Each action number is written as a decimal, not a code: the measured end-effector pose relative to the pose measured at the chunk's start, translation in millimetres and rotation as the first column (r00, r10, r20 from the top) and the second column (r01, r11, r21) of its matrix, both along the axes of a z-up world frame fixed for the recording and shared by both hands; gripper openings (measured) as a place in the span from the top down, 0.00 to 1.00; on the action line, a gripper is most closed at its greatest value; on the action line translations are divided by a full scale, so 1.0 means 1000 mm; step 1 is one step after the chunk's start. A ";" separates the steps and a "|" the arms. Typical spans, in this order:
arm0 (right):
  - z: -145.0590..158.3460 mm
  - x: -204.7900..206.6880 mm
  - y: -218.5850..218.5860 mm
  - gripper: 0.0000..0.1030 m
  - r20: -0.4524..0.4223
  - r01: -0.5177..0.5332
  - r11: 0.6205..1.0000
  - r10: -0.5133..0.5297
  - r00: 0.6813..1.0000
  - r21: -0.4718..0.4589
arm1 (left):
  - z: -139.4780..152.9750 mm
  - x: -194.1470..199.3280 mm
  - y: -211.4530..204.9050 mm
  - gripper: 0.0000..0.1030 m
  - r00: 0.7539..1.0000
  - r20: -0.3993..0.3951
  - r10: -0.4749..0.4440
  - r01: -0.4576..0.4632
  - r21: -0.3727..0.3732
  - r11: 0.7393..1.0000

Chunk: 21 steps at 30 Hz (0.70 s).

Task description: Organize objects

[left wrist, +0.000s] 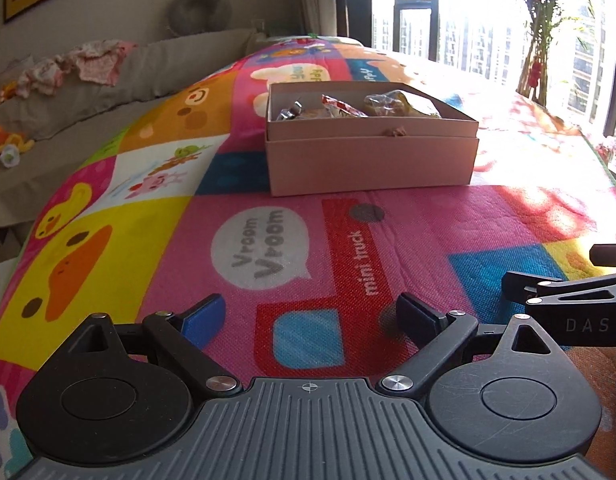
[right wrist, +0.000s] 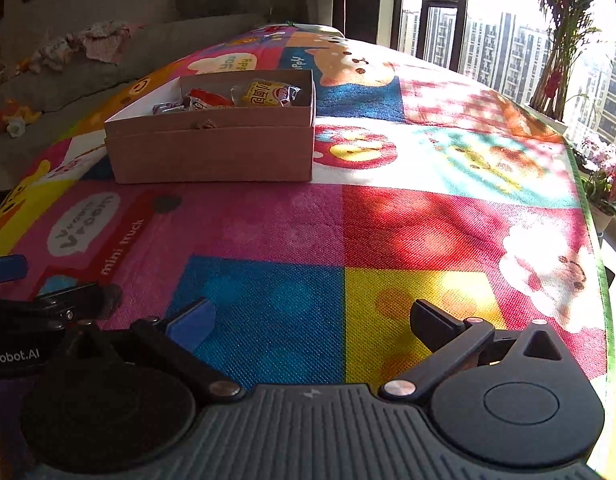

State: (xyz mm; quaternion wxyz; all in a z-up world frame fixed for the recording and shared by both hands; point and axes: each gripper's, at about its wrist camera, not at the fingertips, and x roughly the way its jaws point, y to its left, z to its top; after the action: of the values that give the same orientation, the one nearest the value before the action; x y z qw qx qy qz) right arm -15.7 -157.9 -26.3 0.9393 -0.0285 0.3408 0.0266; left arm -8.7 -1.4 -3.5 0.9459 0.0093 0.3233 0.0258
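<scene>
A brown cardboard box [left wrist: 371,160] stands on the bright cartoon play mat [left wrist: 268,248], ahead of both grippers. Inside it lie several wrapped snack packets [left wrist: 391,106], among them a yellow one [right wrist: 264,94] and a red one [right wrist: 210,100]. My left gripper [left wrist: 309,316] hovers low over the mat, well short of the box, with its jaws open and nothing between them. My right gripper [right wrist: 313,320] sits just to its right, jaws spread wide and empty over the blue and yellow squares. Each gripper's body shows at the edge of the other's view.
A grey sofa [left wrist: 120,76] with crumpled clothes [left wrist: 96,60] and small toys [left wrist: 8,148] runs along the mat's left side. Tall windows [right wrist: 487,40], a potted palm [right wrist: 563,32] and pink flowers [right wrist: 603,176] line the right side beyond the mat's edge.
</scene>
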 end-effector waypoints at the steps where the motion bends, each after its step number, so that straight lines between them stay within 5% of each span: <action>1: 0.000 0.001 0.002 0.00 0.009 -0.002 1.000 0.002 1.000 -0.017 | 0.000 0.002 0.001 0.05 1.000 -0.001 0.009 -0.009 -0.013 1.000; 5: 0.000 0.005 0.010 0.00 0.039 -0.029 0.996 0.032 0.999 -0.080 | -0.001 0.008 -0.001 0.04 1.000 -0.007 0.030 -0.030 -0.013 0.999; 10: -0.001 0.011 -0.010 0.00 0.002 -0.033 0.998 0.033 0.999 0.054 | -0.001 0.009 -0.002 0.04 0.999 -0.009 0.037 -0.038 -0.018 0.999; 21: -0.003 0.004 -0.008 0.00 0.014 -0.035 0.999 0.035 0.999 0.038 | 0.000 0.010 -0.002 0.04 0.999 -0.010 0.042 -0.042 -0.017 0.999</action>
State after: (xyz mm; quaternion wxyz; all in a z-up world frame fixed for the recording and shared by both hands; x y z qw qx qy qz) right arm -11.8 -166.4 -29.5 0.9413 -0.0165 0.3336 0.0494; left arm 1.3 -3.9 -4.0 0.9436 -0.0054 0.3283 0.0428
